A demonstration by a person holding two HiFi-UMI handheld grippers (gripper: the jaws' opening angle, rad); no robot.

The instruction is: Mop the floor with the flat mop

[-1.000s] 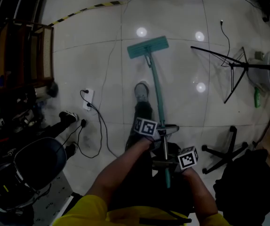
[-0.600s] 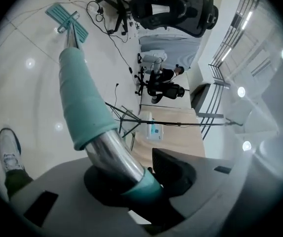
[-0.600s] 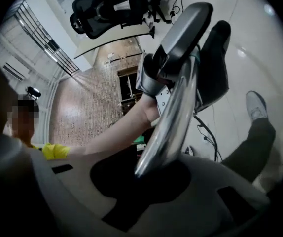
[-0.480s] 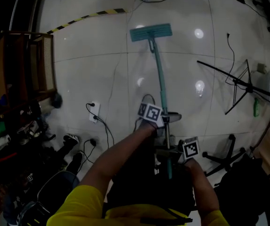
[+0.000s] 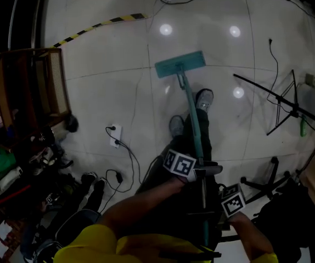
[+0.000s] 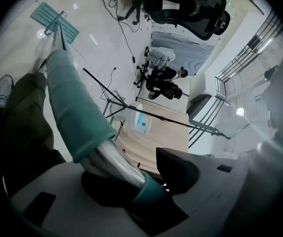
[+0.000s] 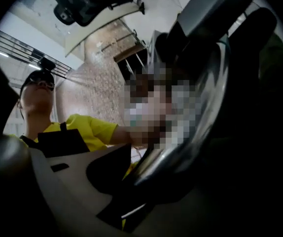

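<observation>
In the head view the flat mop's teal head (image 5: 180,64) lies flat on the pale tiled floor ahead of my feet. Its teal handle (image 5: 193,122) slants back to me. My left gripper (image 5: 201,169) is shut on the handle higher toward the head, and my right gripper (image 5: 204,216) is shut on it near the end. In the left gripper view the teal grip (image 6: 77,115) passes between the jaws of the left gripper (image 6: 134,179), with the mop head (image 6: 54,19) far off. In the right gripper view the right gripper (image 7: 149,164) clamps the shiny metal shaft (image 7: 200,122).
A white power strip (image 5: 115,136) with black cables lies on the floor at the left. A wooden cane-sided chair (image 5: 34,86) stands further left amid clutter. A black folding stand (image 5: 278,100) and a chair base (image 5: 262,181) are at the right. Yellow-black tape (image 5: 100,23) crosses the far floor.
The mop head slid away across the tiles, then came back nearer to my feet. I have stepped forward, with both shoes now beside the handle. Both grippers kept their hold.
</observation>
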